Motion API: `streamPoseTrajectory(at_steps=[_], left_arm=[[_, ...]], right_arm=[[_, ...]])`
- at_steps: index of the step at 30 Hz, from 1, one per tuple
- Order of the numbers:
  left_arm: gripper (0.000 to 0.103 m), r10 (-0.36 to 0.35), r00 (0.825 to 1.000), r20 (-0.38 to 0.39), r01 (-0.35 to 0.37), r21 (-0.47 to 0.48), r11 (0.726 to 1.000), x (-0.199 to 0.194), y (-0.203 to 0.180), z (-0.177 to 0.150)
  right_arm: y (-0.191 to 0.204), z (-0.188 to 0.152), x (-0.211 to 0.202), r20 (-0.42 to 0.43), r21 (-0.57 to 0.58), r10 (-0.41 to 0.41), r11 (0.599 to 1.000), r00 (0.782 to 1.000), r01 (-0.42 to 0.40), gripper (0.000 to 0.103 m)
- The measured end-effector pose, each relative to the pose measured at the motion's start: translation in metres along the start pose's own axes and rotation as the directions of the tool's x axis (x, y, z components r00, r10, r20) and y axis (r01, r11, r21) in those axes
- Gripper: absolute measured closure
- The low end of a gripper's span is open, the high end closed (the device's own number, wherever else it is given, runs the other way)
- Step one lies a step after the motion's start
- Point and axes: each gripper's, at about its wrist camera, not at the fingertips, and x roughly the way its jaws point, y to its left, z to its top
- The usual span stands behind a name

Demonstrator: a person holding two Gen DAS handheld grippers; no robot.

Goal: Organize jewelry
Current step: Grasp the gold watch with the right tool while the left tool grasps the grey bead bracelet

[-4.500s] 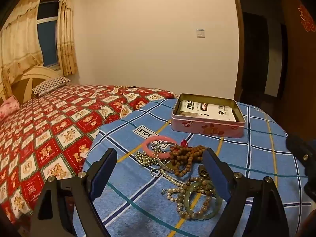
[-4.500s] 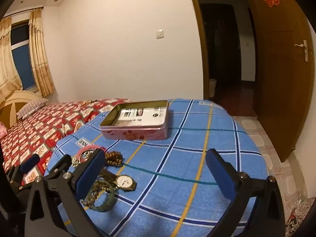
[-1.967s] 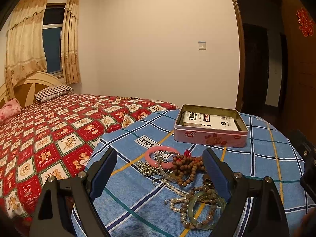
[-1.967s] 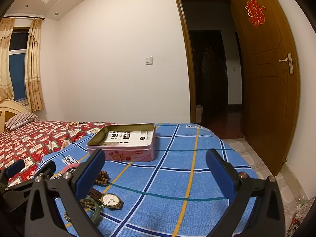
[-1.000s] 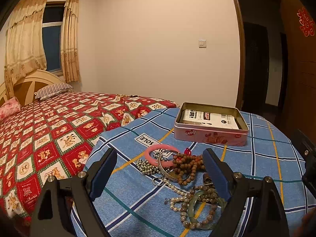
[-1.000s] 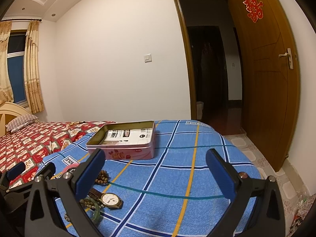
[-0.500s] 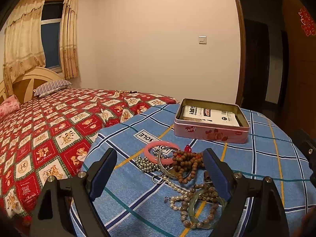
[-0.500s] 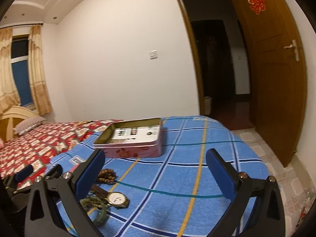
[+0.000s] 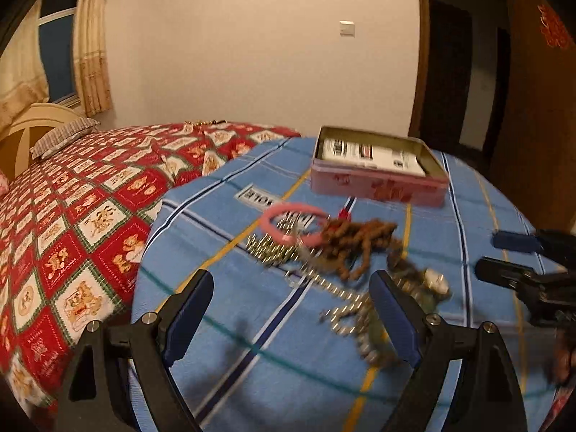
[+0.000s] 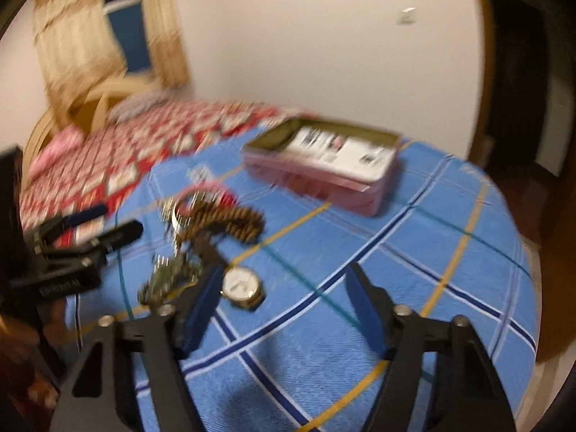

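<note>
In the left wrist view a blue plaid tablecloth [image 9: 230, 288] beside a red quilted bed [image 9: 72, 194] carries our jewelry pile [image 9: 334, 248], blurred, short of the open pink tin [image 9: 378, 183]. Our left gripper [image 9: 291, 316] hovers spread wide, holding nothing.

In the right wrist view our right gripper [image 10: 284, 306] is equally wide and empty, its left finger just beside the watch [image 10: 242, 287]. We should slow down, centre on the watch alone, and close clear of the tangled beads [image 10: 230, 219].

Counter [image 9: 223, 288] under blue plaid cloth. On it: open pink tin [image 9: 378, 180] at far side; nearer, jumbled pink bangle [image 9: 284, 216], brown beads [image 9: 356, 244], pearls [image 9: 338, 288], watch [image 10: 242, 287].
</note>
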Motion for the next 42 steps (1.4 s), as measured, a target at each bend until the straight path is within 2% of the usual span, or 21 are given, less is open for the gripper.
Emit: streamPoseTrajectory(at_steps=[4, 7, 10, 14, 15, 16, 19, 22, 24, 25, 28, 31, 33, 35, 38, 39, 42], left_arm=[[0.015, -0.053, 0.998, -0.044, 0.053, -0.014, 0.999, 0.001, 0.006, -0.005], [0.015, -0.100, 0.992, -0.071, 0.100, -0.007, 0.995, 0.002, 0.004, -0.007], [0.015, -0.160, 0.982, -0.096, 0.164, 0.041, 0.986, 0.002, -0.006, -0.010], [0.015, -0.215, 0.972, -0.099, 0.225, 0.109, 0.968, -0.003, -0.021, -0.011], [0.015, -0.229, 0.968, -0.101, 0.240, 0.115, 0.964, -0.005, -0.024, -0.012], [0.015, -0.242, 0.964, -0.107, 0.254, 0.117, 0.960, -0.005, -0.027, -0.012], [0.015, -0.240, 0.964, -0.116, 0.253, 0.116, 0.960, -0.001, -0.032, -0.009], [0.015, -0.246, 0.960, -0.132, 0.258, 0.076, 0.963, 0.006, -0.033, -0.007], [0.015, -0.241, 0.962, -0.129, 0.252, 0.076, 0.965, 0.009, -0.036, -0.005], [0.017, -0.240, 0.963, -0.124, 0.251, 0.085, 0.964, 0.009, -0.038, -0.004], [0.039, -0.248, 0.964, -0.093, 0.258, 0.118, 0.959, 0.007, -0.044, 0.000], [0.041, -0.277, 0.954, -0.114, 0.289, 0.120, 0.950, 0.014, -0.047, 0.002], [0.042, -0.289, 0.949, -0.123, 0.304, 0.121, 0.945, 0.017, -0.049, 0.000], [0.052, -0.294, 0.945, -0.142, 0.312, 0.128, 0.941, 0.022, -0.052, -0.002], [0.058, -0.282, 0.942, -0.180, 0.307, 0.131, 0.943, 0.029, -0.052, -0.005], [0.071, -0.281, 0.939, -0.197, 0.307, 0.119, 0.944, 0.032, -0.051, -0.006], [0.092, -0.321, 0.919, -0.228, 0.341, 0.050, 0.939, 0.039, -0.040, -0.009]], right_arm=[[0.009, 0.000, 0.024, -0.085, -0.083, 0.040, 0.995, 0.996, -0.047, 0.042], [0.014, 0.000, 0.042, -0.178, -0.106, 0.097, 0.987, 0.979, -0.118, 0.048], [0.022, 0.000, 0.054, -0.233, -0.169, 0.074, 0.979, 0.970, -0.115, 0.048], [0.028, 0.003, 0.058, -0.244, -0.207, 0.065, 0.971, 0.968, -0.118, 0.049], [0.028, 0.003, 0.059, -0.244, -0.209, 0.067, 0.971, 0.967, -0.120, 0.051], [0.028, 0.004, 0.058, -0.245, -0.212, 0.072, 0.969, 0.967, -0.126, 0.061], [0.030, 0.004, 0.062, -0.238, -0.222, 0.057, 0.969, 0.970, -0.112, 0.065], [0.025, 0.003, 0.060, -0.218, -0.181, 0.050, 0.979, 0.975, -0.090, 0.065], [0.013, 0.005, 0.052, -0.175, -0.113, 0.060, 0.990, 0.983, -0.081, 0.065], [0.007, 0.006, 0.047, -0.152, -0.082, 0.061, 0.994, 0.987, -0.074, 0.065], [-0.008, 0.007, 0.034, -0.081, -0.009, 0.033, 0.999, 0.996, -0.034, 0.065], [-0.020, 0.008, 0.026, -0.033, 0.066, 0.039, 0.997, 0.999, -0.037, 0.065], [-0.022, 0.008, 0.026, -0.035, 0.086, 0.035, 0.996, 0.999, -0.032, 0.065], [-0.022, 0.008, 0.028, -0.039, 0.096, 0.038, 0.995, 0.999, -0.034, 0.065], [-0.022, 0.009, 0.030, -0.042, 0.102, 0.047, 0.994, 0.998, -0.043, 0.065], [-0.022, 0.008, 0.030, -0.042, 0.104, 0.048, 0.994, 0.998, -0.043, 0.065], [-0.024, 0.007, 0.031, -0.041, 0.119, 0.050, 0.992, 0.998, -0.045, 0.065]])
